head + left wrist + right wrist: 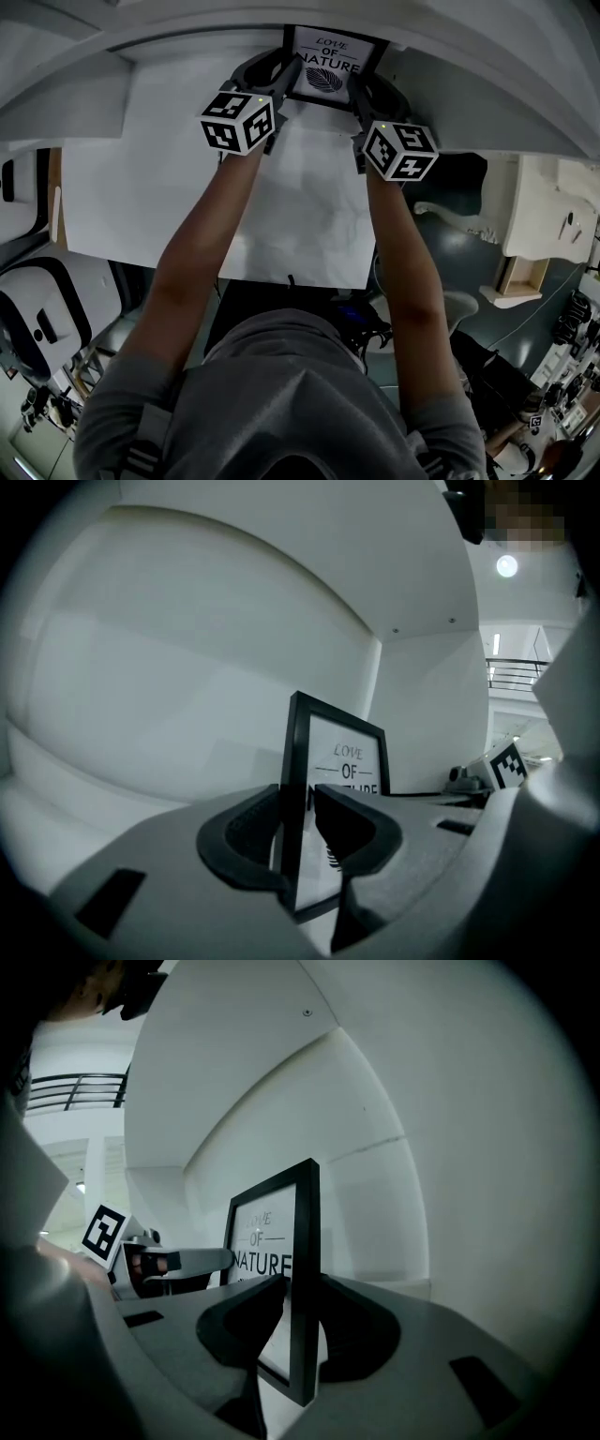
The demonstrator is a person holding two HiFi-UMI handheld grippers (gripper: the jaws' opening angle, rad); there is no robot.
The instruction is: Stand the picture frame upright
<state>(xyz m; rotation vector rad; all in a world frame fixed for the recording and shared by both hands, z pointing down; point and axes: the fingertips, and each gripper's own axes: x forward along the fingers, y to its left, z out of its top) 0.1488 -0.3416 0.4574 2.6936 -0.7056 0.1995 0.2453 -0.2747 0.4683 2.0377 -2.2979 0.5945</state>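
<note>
The picture frame [323, 66] is at the far edge of the white tabletop [187, 187], close in front of the curved white wall [187, 667]. It looks upright, its printed face reading "LOVE OF NATURE" and turned towards the person. The left gripper [284, 70] has its jaws narrowed onto the frame's left side rail, pads against front and back of the black moulding about halfway up. The right gripper [361, 91] is closed the same way on the right rail. Each gripper view shows the rail sandwiched edge-on between the dark pads, with no gap I can make out. Whether the bottom edge already rests on the tabletop cannot be told, and no back stand is visible. The frame looks stiff and light, a thin rectangle that should not flex in a two-sided hold. Its narrow, smooth moulding gives the pads little to bite on, so it may slip or pivot if either side eases unevenly. The front panel is probably glazed and should not be squeezed. The side rails at mid-height, as held now, seem the right place, keeping the print clear and the frame balanced.
</note>
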